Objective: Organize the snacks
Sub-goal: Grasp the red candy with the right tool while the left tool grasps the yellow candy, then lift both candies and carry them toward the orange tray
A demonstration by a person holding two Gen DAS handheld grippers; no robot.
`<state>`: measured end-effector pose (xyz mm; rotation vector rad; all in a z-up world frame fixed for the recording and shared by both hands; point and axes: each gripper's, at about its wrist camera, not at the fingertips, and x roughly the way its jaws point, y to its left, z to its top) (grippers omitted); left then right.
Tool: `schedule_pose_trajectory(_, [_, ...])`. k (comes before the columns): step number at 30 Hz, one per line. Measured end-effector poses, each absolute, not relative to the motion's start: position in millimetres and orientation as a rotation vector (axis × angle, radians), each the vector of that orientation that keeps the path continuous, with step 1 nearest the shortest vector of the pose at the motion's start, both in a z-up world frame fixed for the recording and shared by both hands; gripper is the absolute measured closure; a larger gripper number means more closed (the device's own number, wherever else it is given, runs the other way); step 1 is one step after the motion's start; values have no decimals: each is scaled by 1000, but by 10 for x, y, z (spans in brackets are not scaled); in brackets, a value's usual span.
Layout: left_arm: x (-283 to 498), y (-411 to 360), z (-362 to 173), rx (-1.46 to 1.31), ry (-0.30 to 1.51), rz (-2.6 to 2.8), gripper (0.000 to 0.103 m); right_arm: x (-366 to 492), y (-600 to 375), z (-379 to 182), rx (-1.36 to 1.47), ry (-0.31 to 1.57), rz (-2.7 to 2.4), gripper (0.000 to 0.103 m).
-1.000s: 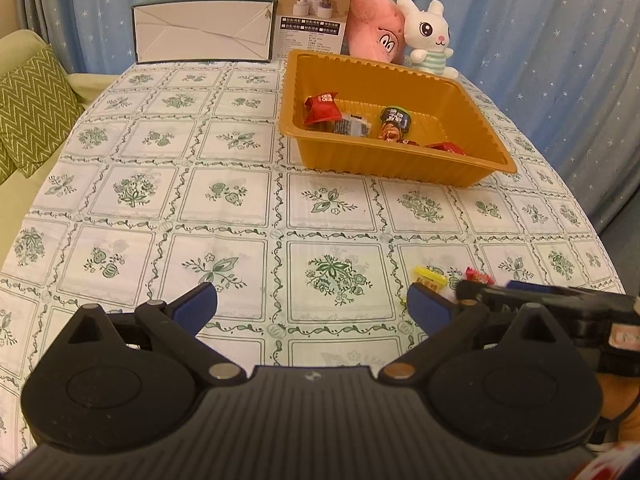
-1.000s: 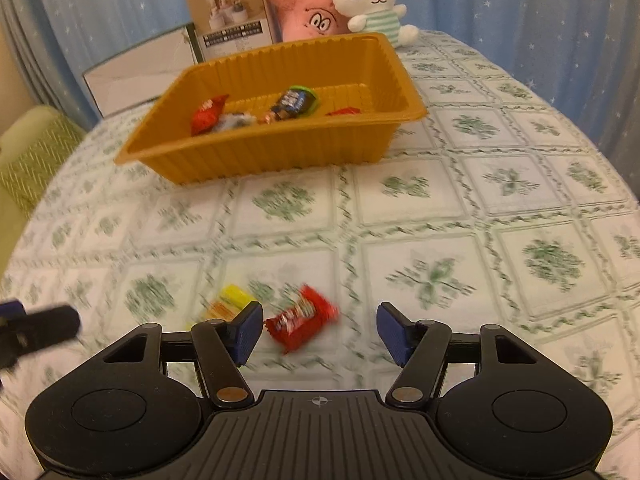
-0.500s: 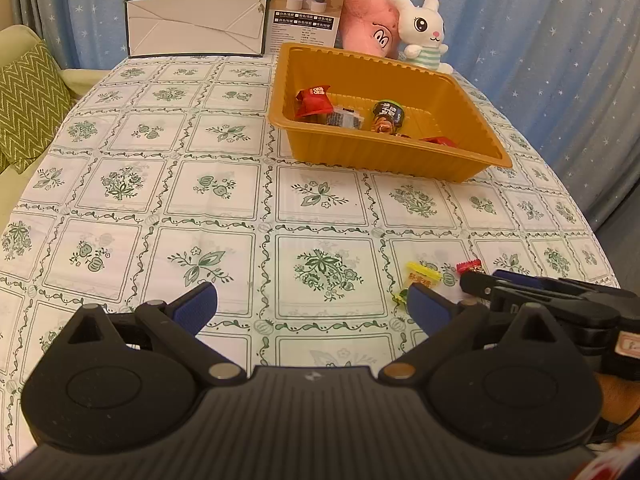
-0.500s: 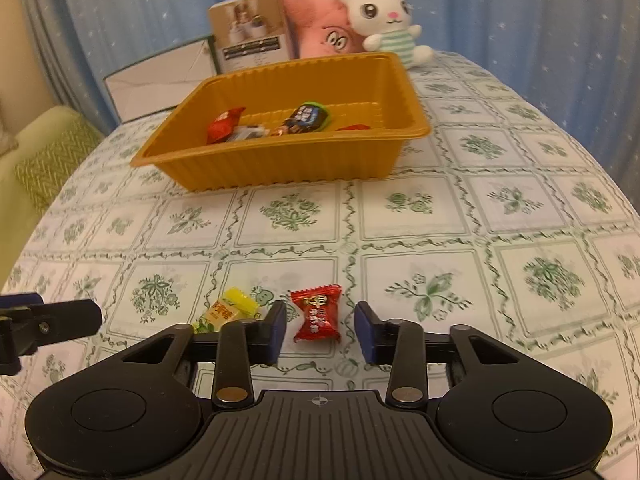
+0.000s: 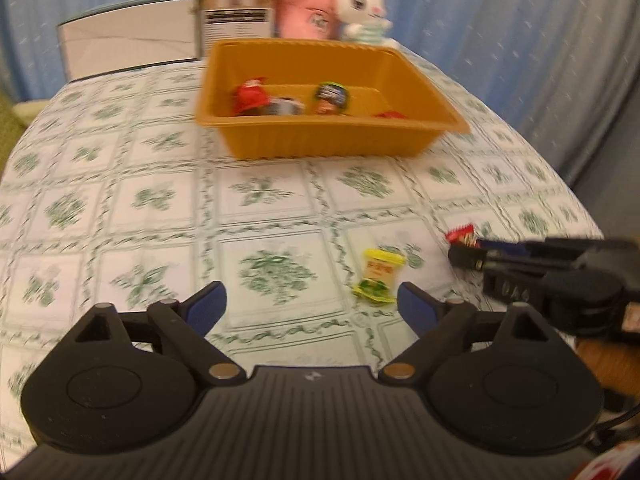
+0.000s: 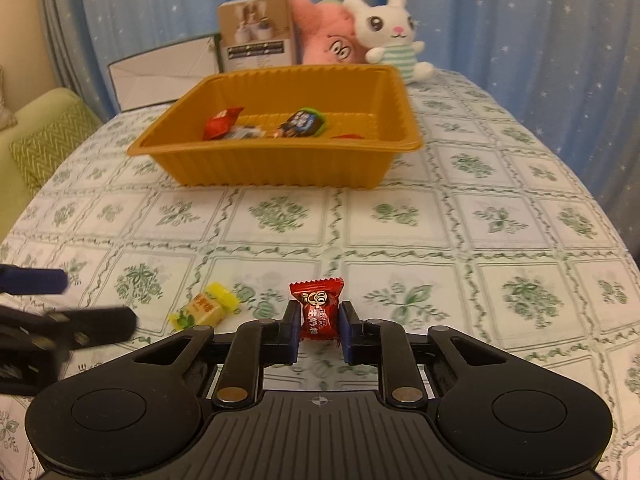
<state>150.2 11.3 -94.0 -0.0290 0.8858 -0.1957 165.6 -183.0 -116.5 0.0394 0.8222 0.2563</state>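
Right tool (image 6: pixel 319 330) is clamped on the red candy (image 6: pixel 317 308), pads pressing both sides of the wrapper, low over the tabletop (image 6: pixel 400 236) near its front edge. From the left wrist view only the wrapper's top end pokes out past those black fingers. Just to the left of it lies the yellow candy (image 6: pixel 205 307), flat on the green-flowered cloth and touching nothing. The left tool (image 5: pixel 312 306) hangs over it with jaws wide but closing in (the picture is smeared); the yellow candy (image 5: pixel 378 276) sits just ahead of the right-hand pad, not between the pads, so nothing is gripped there.

Around the back edge: a white box (image 6: pixel 164 74) lying long, a printed carton (image 6: pixel 258 32) standing upright, a pink plush (image 6: pixel 328 36) and a white bunny plush (image 6: pixel 390 36) in a striped shirt beside it. Blue starred curtains (image 6: pixel 520 20) hang behind. Off to the left, a green cushion (image 6: pixel 44 144) on pale seating. Between the candies and the tray is bare cloth, no obstacle showing.

The orange tray (image 6: pixel 280 164) stands well back from both tools, in front of the carton and plushes. Inside: a red packet (image 6: pixel 222 122) at the left, a silvery wrapper (image 6: pixel 248 132) just beside it, a dark packet with a green edge (image 6: pixel 306 122) mid-tray, and a sliver of something red (image 6: pixel 348 135) behind the near wall, mostly hidden.
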Motion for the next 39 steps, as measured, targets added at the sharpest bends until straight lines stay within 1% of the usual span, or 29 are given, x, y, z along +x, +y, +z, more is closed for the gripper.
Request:
schedule_pose_trajectory(2, [1537, 17, -974, 10, 886, -231, 17, 1639, -1910, -1133, 47, 815, 241, 83])
schedule_pose_trajectory(4, [1575, -72, -1016, 44, 884, -265, 22, 1625, -1992, -1120, 62, 814, 226, 83])
schedule_pose_trajectory(6, [1624, -151, -1064, 72, 882, -295, 31, 1609, -2066, -1123, 77, 818, 212, 83])
schedule_pose_trajectory(10, [1702, -256, -1142, 93, 888, -338, 41, 1583, -2169, -1143, 92, 827, 192, 83])
schedule_pose_trajectory(13, [1760, -307, -1177, 104, 892, -356, 59, 1569, -2215, -1159, 106, 832, 183, 83])
schedule_pose_trajectory(14, [1774, -323, -1185, 110, 893, -360, 67, 1568, -2227, -1162, 111, 833, 181, 83])
schedule_pose_trajectory(16, [1800, -344, -1208, 123, 899, -365, 68, 1570, -2233, -1163, 119, 832, 180, 83])
schedule_pose_trajectory(17, [1812, -349, -1220, 125, 903, -367, 71, 1570, -2236, -1161, 122, 830, 181, 83])
schedule_pose_trajectory(20, [1830, -349, -1227, 129, 900, -364, 74, 1571, -2237, -1158, 128, 828, 183, 83])
schedule_pose_trajectory(23, [1836, -340, -1219, 131, 903, -357, 85, 1566, -2228, -1157, 130, 828, 184, 83])
schedule_pose_trajectory(29, [1716, -350, -1165, 135, 900, -336, 85, 1539, -2228, -1119, 131, 820, 184, 83])
schedule_pose_trajectory(39, [1445, -242, -954, 54, 895, -256, 85, 1410, -2213, -991, 129, 807, 200, 83])
